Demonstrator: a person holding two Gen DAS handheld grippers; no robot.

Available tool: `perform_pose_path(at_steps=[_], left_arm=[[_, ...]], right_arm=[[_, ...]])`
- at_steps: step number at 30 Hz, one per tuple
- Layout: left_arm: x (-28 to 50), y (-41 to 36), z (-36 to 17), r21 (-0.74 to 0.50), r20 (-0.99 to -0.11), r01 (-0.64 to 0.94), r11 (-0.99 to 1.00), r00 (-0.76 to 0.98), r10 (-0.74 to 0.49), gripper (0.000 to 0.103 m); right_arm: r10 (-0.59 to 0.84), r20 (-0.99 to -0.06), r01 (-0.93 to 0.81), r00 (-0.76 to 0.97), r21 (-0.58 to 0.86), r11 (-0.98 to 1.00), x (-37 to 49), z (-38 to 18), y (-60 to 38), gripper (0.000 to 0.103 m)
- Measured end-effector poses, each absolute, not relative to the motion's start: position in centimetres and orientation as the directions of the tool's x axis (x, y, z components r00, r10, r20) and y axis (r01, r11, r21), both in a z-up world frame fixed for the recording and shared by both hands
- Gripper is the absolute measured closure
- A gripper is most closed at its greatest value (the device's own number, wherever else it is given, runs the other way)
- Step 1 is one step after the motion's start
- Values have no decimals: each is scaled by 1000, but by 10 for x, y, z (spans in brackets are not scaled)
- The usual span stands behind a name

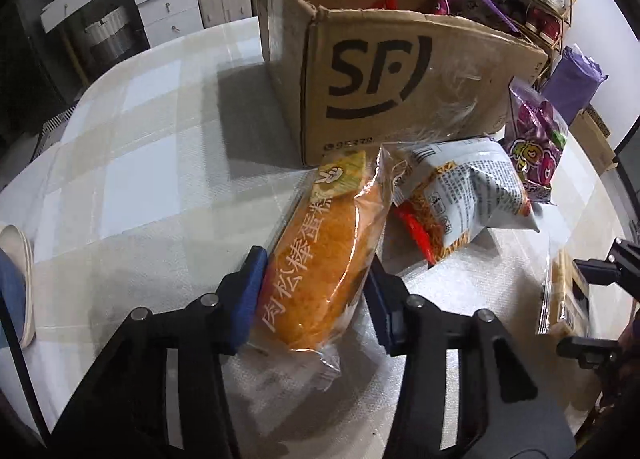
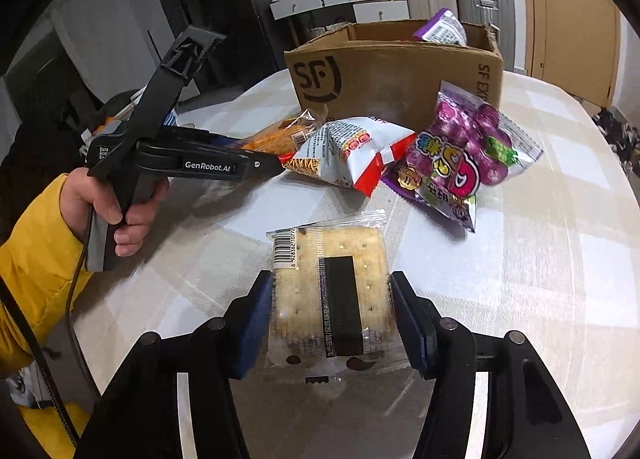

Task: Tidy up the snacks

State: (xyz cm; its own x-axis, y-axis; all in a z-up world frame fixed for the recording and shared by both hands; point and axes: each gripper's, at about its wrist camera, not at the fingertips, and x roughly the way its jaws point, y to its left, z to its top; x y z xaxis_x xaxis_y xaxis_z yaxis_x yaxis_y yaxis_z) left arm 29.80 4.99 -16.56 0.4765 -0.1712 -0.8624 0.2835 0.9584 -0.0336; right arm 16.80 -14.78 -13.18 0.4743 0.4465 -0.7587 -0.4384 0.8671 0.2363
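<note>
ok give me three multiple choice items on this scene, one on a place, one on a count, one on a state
1. Where does the grape bag lie?
A. in the box
B. on the table in front of the box
C. in the left gripper

2. How many snack packs lie loose on the table, held by no gripper?
A. two
B. four
C. none

3. How is the right gripper?
A. open and empty
B. shut on the cracker pack
C. shut on the cake

Key: 1 B, it rests against the box. 2 A, grape bag and noodle bag. 3 B, its pads press the cracker pack.

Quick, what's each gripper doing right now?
Left gripper: closed on the orange cake pack.
Right gripper: closed on the cracker pack.
</note>
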Motion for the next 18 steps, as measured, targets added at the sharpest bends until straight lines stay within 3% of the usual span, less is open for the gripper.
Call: perform_pose_path(at_steps=[5,18], left_arm=[[285,48,-164,-51,-863,291,955,469,-189,68],[205,29,-132,-145,-788,227,963,562,-251,70]], right_arm=[[461,-739,-431,492,253,866,163,-132,-151,44],[567,-639,-359,520,438,824,146,-115,-190,44]])
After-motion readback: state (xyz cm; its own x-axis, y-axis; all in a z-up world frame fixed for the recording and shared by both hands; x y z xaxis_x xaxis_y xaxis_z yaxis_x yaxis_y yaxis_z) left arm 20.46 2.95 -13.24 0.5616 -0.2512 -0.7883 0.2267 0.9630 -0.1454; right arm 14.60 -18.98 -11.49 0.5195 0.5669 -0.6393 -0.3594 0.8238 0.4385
